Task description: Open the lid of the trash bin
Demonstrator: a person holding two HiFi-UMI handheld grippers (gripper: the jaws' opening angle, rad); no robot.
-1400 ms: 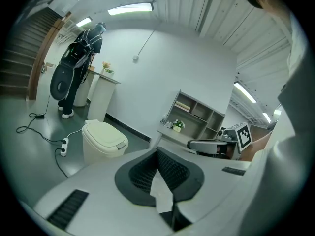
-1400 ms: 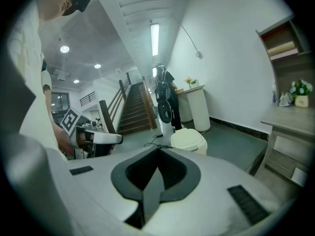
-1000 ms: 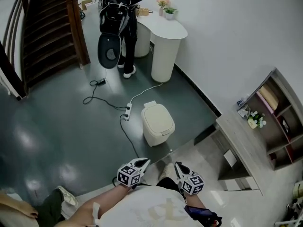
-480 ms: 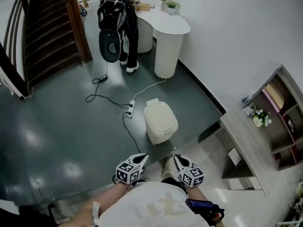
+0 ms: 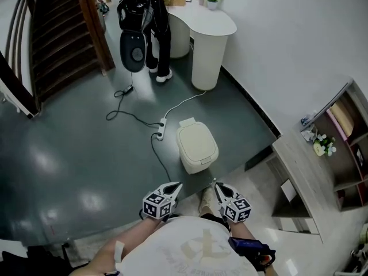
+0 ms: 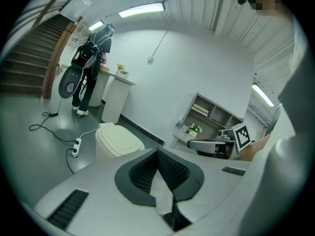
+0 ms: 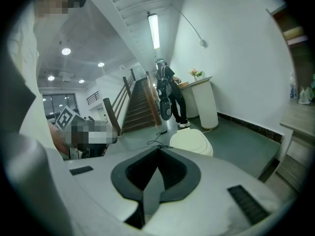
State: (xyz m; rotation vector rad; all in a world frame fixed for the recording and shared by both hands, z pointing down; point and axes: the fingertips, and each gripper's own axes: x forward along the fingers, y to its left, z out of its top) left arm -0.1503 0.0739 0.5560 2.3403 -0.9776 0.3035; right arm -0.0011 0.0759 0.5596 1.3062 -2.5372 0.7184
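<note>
The trash bin (image 5: 197, 147) is a cream box with a rounded lid, standing on the dark floor with its lid down. It also shows in the left gripper view (image 6: 115, 140) and the right gripper view (image 7: 192, 142). My left gripper (image 5: 174, 186) and right gripper (image 5: 218, 186) are held close to my body, side by side, short of the bin and touching nothing. Both point toward the bin. The left gripper (image 6: 157, 151) has its jaws together with nothing between them, and so does the right gripper (image 7: 158, 150).
A white power strip (image 5: 161, 128) with black and white cables lies left of the bin. A white pedestal counter (image 5: 207, 53) stands by the wall beyond it, with a person (image 5: 150, 16) beside it. Stairs (image 5: 52, 33) rise at far left. A wooden shelf unit (image 5: 307, 171) stands right.
I have stepped a little closer to the bin, so it sits lower and nearer in the head view. Both grippers stay shut near my body.
</note>
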